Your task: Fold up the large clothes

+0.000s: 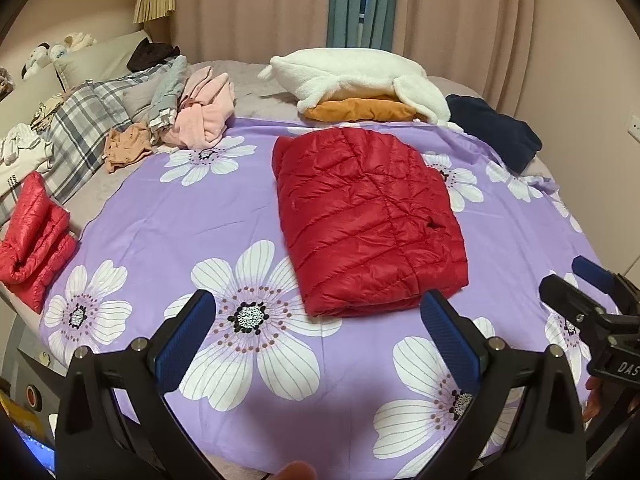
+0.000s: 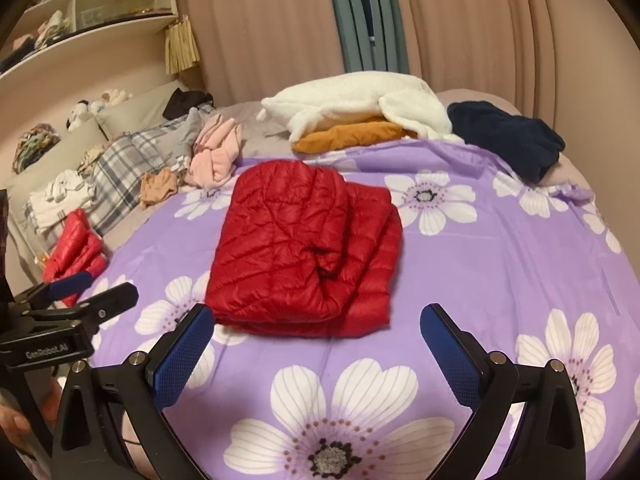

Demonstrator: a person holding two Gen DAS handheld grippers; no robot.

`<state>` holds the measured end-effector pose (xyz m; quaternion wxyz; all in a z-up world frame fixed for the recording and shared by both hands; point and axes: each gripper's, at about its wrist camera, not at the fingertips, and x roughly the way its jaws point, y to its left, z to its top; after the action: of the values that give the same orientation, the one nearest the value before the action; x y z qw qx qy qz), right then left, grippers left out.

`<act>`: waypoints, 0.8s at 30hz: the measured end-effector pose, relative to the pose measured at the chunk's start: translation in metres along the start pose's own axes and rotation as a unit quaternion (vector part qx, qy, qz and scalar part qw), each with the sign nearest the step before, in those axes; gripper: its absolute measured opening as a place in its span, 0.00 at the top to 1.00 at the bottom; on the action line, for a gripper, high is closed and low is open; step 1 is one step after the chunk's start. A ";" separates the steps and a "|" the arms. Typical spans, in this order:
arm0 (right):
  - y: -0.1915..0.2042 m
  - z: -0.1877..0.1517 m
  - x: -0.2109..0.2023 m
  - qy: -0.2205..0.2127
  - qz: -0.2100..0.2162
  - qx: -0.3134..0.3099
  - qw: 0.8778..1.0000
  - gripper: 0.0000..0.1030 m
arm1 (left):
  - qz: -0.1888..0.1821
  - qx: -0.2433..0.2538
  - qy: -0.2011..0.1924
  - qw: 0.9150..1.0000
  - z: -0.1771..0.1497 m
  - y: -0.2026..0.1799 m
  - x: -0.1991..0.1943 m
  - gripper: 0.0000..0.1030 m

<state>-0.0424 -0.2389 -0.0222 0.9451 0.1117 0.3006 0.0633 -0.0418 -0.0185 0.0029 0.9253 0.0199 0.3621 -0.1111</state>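
folded red quilted jacket (image 1: 368, 220) lying flat at the middle of a purple floral sheet (image 1: 168, 216) on the bed. left hand-held gripper (image 1: 316, 344) and right hand-held gripper (image 2: 316, 348) spread wide, empty, hovering just short of its near edge. second red jacket (image 1: 34, 240) at the sheet's left side.

A folded puffy jacket (image 1: 370, 220) lay in the middle of a flowered sheet (image 1: 168, 216) spread on the bed. Far behind it sat a fluffy blanket (image 1: 352, 72) on top of a folded cloth (image 1: 360, 111). A dark folded garment (image 1: 494, 128) lay to the far right. A heap of clothes (image 1: 200, 114) lay to the far left, beside a checked pillow (image 1: 86, 120). A second puffy jacket (image 1: 34, 244) lay at the near left edge of the bed, off the sheet
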 end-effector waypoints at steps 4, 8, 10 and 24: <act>0.000 0.000 0.006 0.002 -0.011 -0.002 1.000 0.01 | 0.008 0.000 0.007 1.000 0.001 -0.001 0.006 0.00; -0.001 -0.003 0.014 0.022 -0.018 -0.001 1.000 0.01 | 0.016 0.000 0.021 1.000 0.000 -0.001 0.014 0.00; 0.000 -0.003 0.014 0.025 -0.015 -0.002 1.000 0.01 | 0.017 0.002 0.023 1.000 0.000 -0.001 0.015 0.00; 0.000 -0.002 0.014 0.026 -0.009 -0.008 1.000 0.01 | 0.016 0.005 0.031 0.999 0.000 -0.004 0.018 0.00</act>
<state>-0.0317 -0.2362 -0.0315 0.9384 0.0997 0.3255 0.0601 -0.0296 -0.0255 -0.0089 0.9153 0.0337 0.3894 -0.0969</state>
